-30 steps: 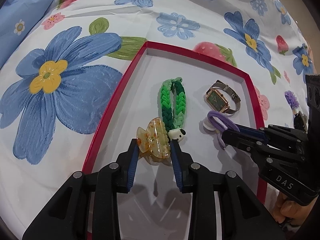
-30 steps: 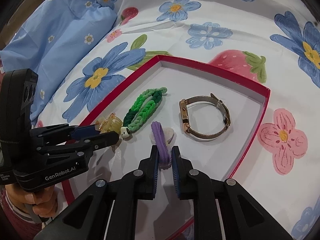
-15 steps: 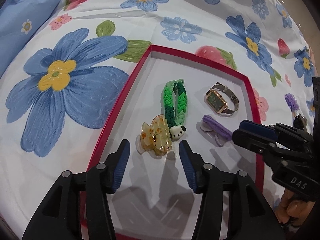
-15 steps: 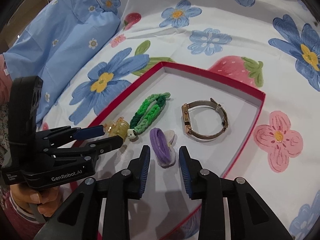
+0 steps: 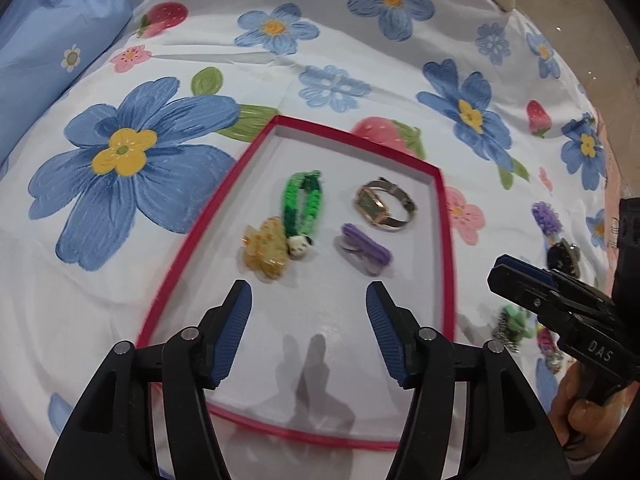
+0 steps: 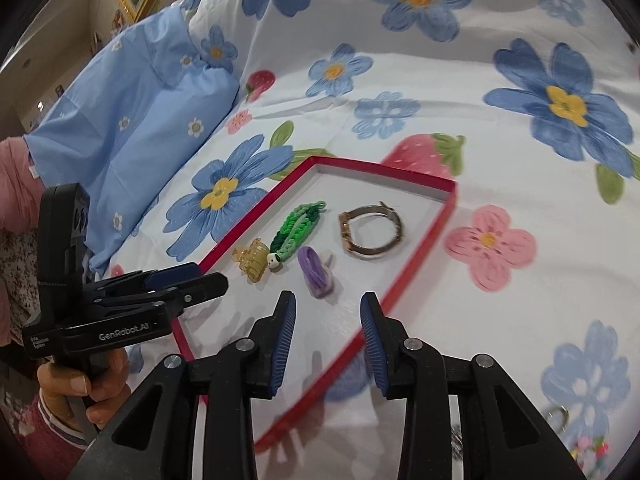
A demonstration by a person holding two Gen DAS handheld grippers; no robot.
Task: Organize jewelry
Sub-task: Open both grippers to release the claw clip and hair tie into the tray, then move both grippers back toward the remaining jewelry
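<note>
Left tool (image 5: 308, 304) hangs over the near part of the red-rimmed tray (image 5: 447, 240), its blue-padded jaws spread wide with nothing between them; they have just been opening. Right tool (image 6: 328, 312) is parted more narrowly, also empty, jaws just been opening too, poised over the tray's near right rim.

Just ahead of the left tool lies the amber hair claw (image 5: 266, 252), translucent yellow with orange flecks, resting on the tray's white floor. Touching its right side is a small white dog-face charm with black ears, the end of the green braided bracelet (image 5: 304, 204), woven in light and dark green strands and stretching away toward the far rim. Right of that, the purple hair tie (image 5: 366, 246) lies apart from the others, a lilac band on a pale piece beneath it, directly ahead of the right tool in its own view. Beyond it sits the watch (image 5: 384, 210), on its side: rose-gold square case, dark green face, metal mesh strap curled into a loop.

The tray rests on a bedsheet (image 5: 360, 80) printed with blue flowers and strawberries. To the right of the tray, more small trinkets (image 5: 512, 324) lie on the sheet, blurred.
</note>
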